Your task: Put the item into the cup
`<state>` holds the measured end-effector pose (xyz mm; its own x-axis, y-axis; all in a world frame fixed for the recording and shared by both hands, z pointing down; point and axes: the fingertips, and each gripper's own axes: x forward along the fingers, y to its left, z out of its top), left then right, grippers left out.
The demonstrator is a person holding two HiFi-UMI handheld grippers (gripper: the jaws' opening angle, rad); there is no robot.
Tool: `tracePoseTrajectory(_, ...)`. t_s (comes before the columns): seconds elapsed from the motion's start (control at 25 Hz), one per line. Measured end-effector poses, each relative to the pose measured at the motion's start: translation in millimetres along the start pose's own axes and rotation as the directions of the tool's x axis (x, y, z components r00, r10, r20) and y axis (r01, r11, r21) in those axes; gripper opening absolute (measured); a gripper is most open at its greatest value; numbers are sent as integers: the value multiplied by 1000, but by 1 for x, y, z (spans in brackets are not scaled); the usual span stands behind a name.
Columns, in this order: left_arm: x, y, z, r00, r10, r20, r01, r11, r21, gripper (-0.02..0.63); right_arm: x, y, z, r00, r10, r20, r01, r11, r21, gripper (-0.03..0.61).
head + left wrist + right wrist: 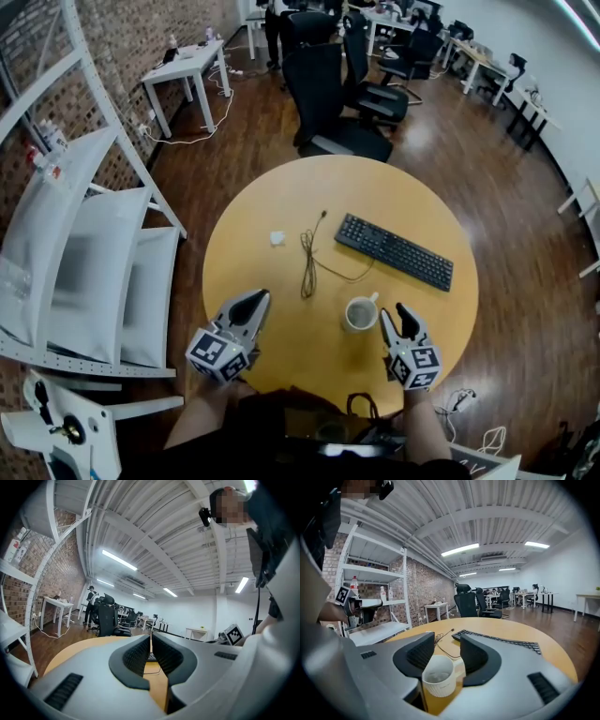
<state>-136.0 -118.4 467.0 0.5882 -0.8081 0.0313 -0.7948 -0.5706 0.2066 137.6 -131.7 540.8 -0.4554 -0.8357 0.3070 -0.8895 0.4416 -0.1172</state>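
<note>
A white cup [359,313] with a handle stands near the front of the round wooden table [281,202]. In the right gripper view the cup [438,684] sits low between the jaws, with a pale crumpled thing inside it. My right gripper [397,322] [443,648] is just right of the cup and open, its pads clear of the cup's wall. A small white item [277,238] lies on the table further back on the left. My left gripper [255,302] [150,641] hovers at the front left, shut and empty.
A black keyboard [394,250] lies behind the cup, and a thin black cable [309,262] trails across the middle. White shelving [75,244] stands to the left. Office chairs [337,94] and desks fill the room beyond the table.
</note>
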Motion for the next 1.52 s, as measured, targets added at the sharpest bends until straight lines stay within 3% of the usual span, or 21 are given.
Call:
tracePoseTrajectory(0.36, 8, -4, -1, 1000, -19, 1, 19, 1000, 15, 8, -37, -24, 9, 994, -72, 80, 70, 997, 37, 141)
tracePoseTrajectory(0.48, 6, -4, -3, 1000, -19, 0, 19, 1000, 8, 8, -58, -34, 9, 988, -131, 86, 127, 991, 48, 137)
tracePoseTrajectory(0.56, 5, -4, -2, 1000, -17, 1, 17, 1000, 6, 8, -71, -47, 2, 980, -173, 95, 166, 983, 76, 110)
tracePoseTrajectory(0.68, 1, -1, -1, 1000, -8, 3, 8, 1000, 2, 8, -91, -57, 7, 964, -239, 117, 228, 968, 105, 9)
tracePoseTrajectory(0.72, -1, 0, -2, 1000, -6, 3, 6, 1000, 1, 8, -95, -59, 6, 961, -249, 122, 236, 965, 113, 9)
tracePoseTrajectory(1.52, -4, -3, -12, 1000, -10, -14, 10, 1000, -27, 8, -80, -27, -8, 978, -191, 80, 182, 977, 107, 9)
